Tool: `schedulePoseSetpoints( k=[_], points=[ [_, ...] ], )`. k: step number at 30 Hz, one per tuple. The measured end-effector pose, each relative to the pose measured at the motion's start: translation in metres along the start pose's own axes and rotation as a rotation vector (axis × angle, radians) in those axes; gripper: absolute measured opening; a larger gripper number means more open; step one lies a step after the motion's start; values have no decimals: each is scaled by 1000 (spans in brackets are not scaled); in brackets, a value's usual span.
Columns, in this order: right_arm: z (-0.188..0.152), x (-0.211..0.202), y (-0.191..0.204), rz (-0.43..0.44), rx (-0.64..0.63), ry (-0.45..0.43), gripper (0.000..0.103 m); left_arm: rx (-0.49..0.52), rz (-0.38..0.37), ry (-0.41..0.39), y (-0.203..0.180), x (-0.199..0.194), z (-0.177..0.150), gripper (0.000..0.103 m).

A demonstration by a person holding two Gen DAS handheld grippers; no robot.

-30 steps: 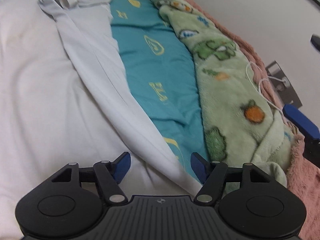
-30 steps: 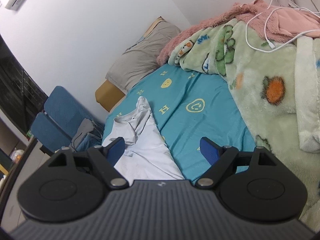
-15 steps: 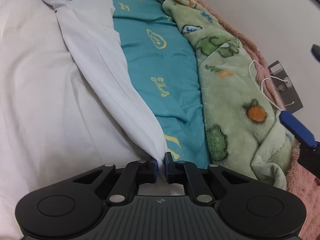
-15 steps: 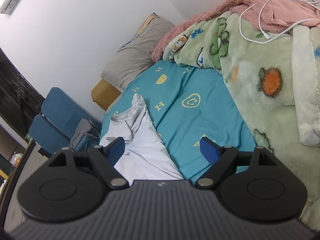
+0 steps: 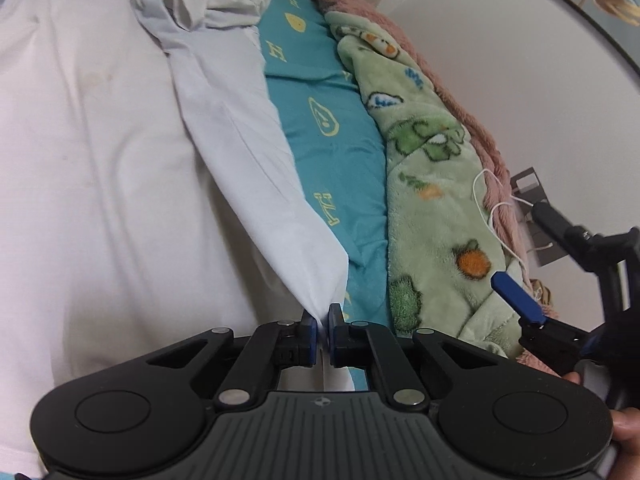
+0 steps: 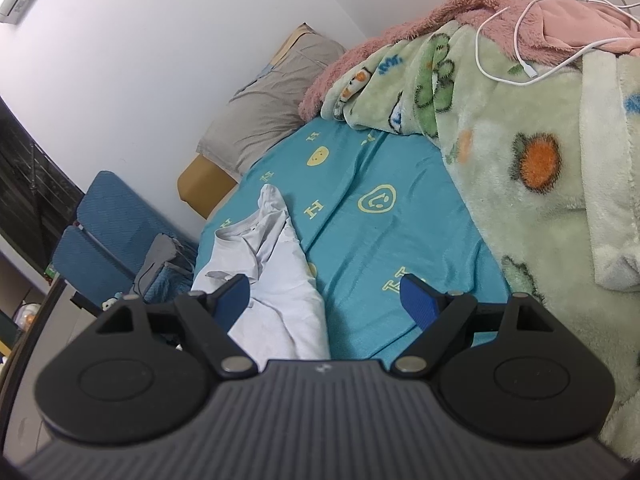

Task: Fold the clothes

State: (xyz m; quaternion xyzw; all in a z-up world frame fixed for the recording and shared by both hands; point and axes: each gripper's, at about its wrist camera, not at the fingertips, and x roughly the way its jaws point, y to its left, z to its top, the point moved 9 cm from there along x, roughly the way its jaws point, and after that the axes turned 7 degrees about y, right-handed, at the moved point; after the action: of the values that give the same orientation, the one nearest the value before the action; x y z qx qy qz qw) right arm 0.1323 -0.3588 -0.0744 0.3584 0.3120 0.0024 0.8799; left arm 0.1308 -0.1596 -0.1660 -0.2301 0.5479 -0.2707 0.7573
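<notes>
The left gripper (image 5: pixel 323 322) pinches a corner of the white T-shirt (image 5: pixel 256 168), which lies stretched along the near-left side of a teal patterned bedsheet (image 5: pixel 344 152). The right gripper (image 6: pixel 326 298) hangs wide open and empty above the sheet, a green fleece blanket (image 6: pixel 532 128) to its right.

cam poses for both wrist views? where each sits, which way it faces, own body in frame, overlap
Left wrist: on the left gripper, low over the bed, facing along the white T-shirt toward the pillow; fingers shut on the shirt's corner, right gripper and a fingertip at the right edge.
Right wrist: on the right gripper, raised, facing the pillow; fingers open, nothing held.
Shared: T-shirt, teal sheet, green blanket, white cable.
</notes>
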Motion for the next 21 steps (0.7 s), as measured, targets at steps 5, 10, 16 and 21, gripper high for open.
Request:
schedulePoseSetpoints(
  k=[5, 10, 16, 21],
  points=[
    [-1, 1, -1, -3, 4, 8, 84, -33, 14, -10, 25, -32, 1, 5],
    [-1, 2, -2, -8, 5, 17, 84, -47, 82, -23, 56, -51, 2, 5],
    [-9, 11, 2, -19, -20, 59, 84, -109, 78, 10, 84, -47, -2, 7],
    [-16, 19, 7, -36, -48, 85, 84, -150, 67, 75, 97, -37, -13, 27]
  ],
)
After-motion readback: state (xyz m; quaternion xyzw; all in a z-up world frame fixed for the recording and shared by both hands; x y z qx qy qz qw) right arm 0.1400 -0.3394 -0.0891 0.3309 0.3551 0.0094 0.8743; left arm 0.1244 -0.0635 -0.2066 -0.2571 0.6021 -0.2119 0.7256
